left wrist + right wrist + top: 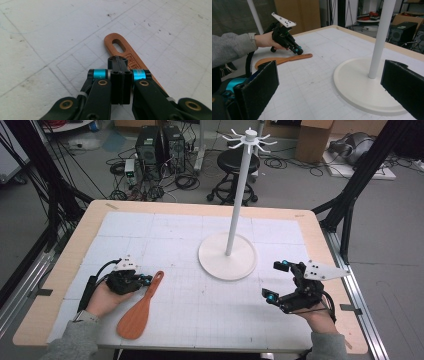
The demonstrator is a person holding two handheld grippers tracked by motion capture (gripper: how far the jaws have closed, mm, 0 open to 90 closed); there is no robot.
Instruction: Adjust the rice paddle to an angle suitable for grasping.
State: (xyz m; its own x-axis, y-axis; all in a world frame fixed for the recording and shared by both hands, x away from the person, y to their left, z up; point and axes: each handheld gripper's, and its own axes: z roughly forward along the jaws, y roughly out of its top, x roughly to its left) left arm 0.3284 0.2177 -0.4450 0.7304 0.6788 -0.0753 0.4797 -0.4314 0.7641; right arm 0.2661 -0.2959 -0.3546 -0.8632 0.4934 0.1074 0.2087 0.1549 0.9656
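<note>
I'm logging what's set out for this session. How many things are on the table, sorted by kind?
Wooden spatula: 1
White hook stand: 1
Handheld tongs: 2, left and right
Total: 4
</note>
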